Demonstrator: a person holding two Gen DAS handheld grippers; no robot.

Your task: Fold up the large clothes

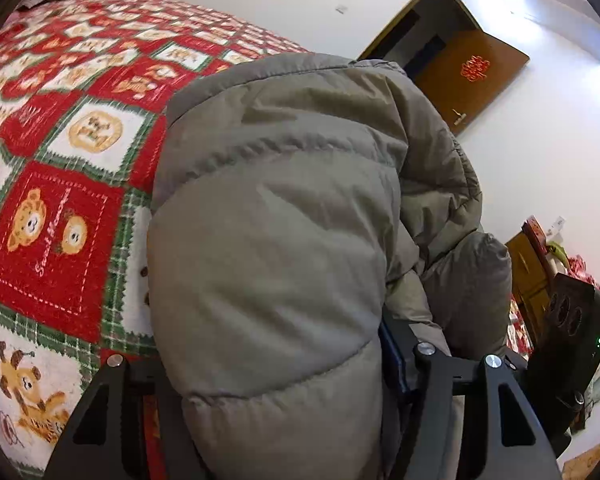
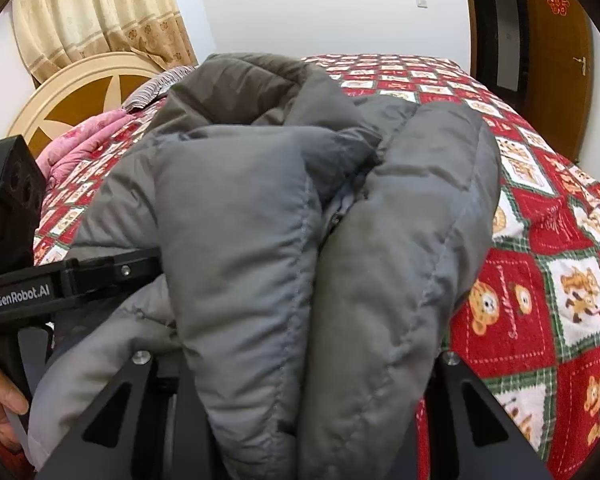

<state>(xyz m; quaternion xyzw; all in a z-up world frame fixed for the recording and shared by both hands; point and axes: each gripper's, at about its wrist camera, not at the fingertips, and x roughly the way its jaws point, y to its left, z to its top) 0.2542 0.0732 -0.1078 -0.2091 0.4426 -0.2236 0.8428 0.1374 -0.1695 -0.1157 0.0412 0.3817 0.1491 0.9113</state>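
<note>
Grey-green quilted padding fills both views: a large puffer jacket [image 1: 284,216] is bunched into thick rolls on the bed, over a red, white and green checked blanket [image 1: 56,184] printed with little bears. In the left wrist view one fat roll of the jacket runs up between the two black arms of the left gripper [image 1: 276,364], bulging wider than the gap at their bases; the fingertips are buried under the cloth, so I cannot tell whether they pinch it or only stand around it. In the right wrist view two padded folds [image 2: 300,240] with a zip seam between them rise between the arms of the right gripper [image 2: 296,360], and here too the tips are hidden by the fabric, so its hold cannot be judged. The left gripper shows from the side at the left edge of that view, its black bar lying against the jacket, with a person's hand [image 2: 0,396] on its handle. Beyond the jacket the blanket stretches to a pink quilt [image 2: 80,140], a cream and brown headboard [image 2: 72,96] and beige curtains [image 2: 100,8]. White walls and an open brown door [image 1: 468,80] with a red paper ornament stand behind the bed.
</note>
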